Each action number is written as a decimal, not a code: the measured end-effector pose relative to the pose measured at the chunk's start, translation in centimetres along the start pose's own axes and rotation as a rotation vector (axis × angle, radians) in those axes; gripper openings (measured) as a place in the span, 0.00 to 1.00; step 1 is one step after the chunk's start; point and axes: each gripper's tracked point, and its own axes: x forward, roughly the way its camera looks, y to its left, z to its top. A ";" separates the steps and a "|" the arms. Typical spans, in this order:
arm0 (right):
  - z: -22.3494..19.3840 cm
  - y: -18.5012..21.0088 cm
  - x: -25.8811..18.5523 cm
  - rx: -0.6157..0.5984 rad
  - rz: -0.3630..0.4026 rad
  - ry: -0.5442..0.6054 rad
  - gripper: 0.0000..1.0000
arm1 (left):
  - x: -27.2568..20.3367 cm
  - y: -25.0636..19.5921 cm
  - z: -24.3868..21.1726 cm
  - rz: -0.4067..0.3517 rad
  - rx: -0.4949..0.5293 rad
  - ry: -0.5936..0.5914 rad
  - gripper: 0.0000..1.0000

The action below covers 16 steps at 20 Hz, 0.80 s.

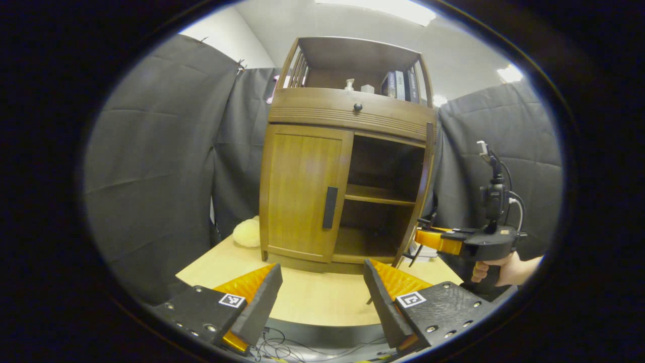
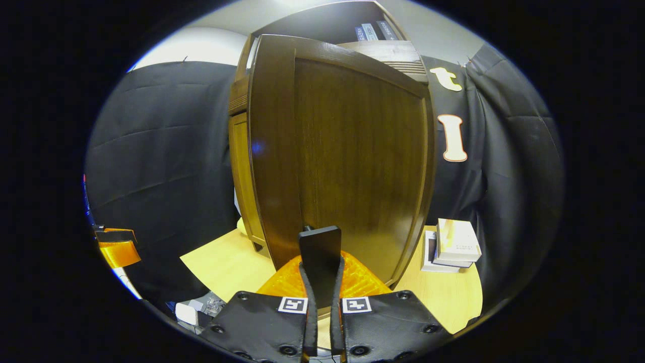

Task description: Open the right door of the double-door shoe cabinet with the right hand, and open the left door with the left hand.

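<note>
Black cloth booth walls enclose a pale wooden table (image 1: 322, 297). On it stands the brown wooden double-door shoe cabinet (image 1: 347, 116): left door (image 1: 302, 194) closed, left gripper (image 1: 322, 297) fingers apart before it; right door (image 2: 347, 161) swung open, right gripper (image 2: 321, 287) fingers clamped on its dark handle (image 2: 320, 252).

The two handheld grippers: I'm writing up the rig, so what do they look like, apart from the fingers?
Each gripper has matte black finger blocks with screws and a small square black-and-white marker on each. The right gripper has a black body, a pistol handle, an upright mast and black cables. The left gripper matches.
</note>
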 end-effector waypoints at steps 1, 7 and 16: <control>0.0 0.0 0.0 0.000 0.007 -0.003 0.12 | 0.0 -0.1 0.2 0.010 -0.007 -0.009 0.90; 0.3 0.1 -0.2 0.015 0.062 -0.038 0.07 | 0.6 0.0 -0.5 0.041 0.001 -0.024 0.91; 0.4 -1.0 -0.3 0.045 0.031 -0.056 0.11 | 1.4 -1.0 -0.7 -0.026 0.047 -0.012 0.91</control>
